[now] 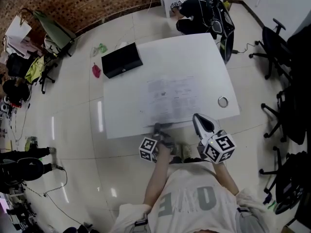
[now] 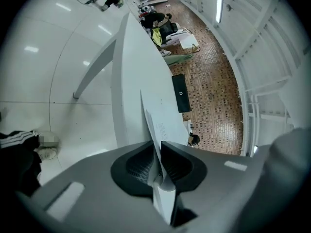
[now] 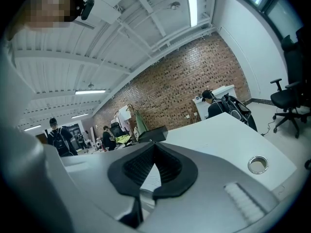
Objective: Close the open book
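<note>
The open book point(image 1: 172, 98) lies flat, pages up, in the middle of the white table point(image 1: 194, 52). My left gripper point(image 1: 163, 130) is at the book's near edge. In the left gripper view a thin white page point(image 2: 158, 125) stands on edge between the jaws, and the left gripper point(image 2: 158, 152) is shut on it. My right gripper point(image 1: 200, 120) hovers over the table's near right edge, beside the book. In the right gripper view the right gripper point(image 3: 154, 147) is shut with nothing held; a bit of the book point(image 3: 149, 176) shows behind its pads.
A black box point(image 1: 121, 59) sits on the table's far left corner. A metal ring point(image 1: 223, 101) lies near the right edge. A person point(image 1: 194, 13) crouches beyond the far edge. Office chairs point(image 1: 277, 47) stand to the right.
</note>
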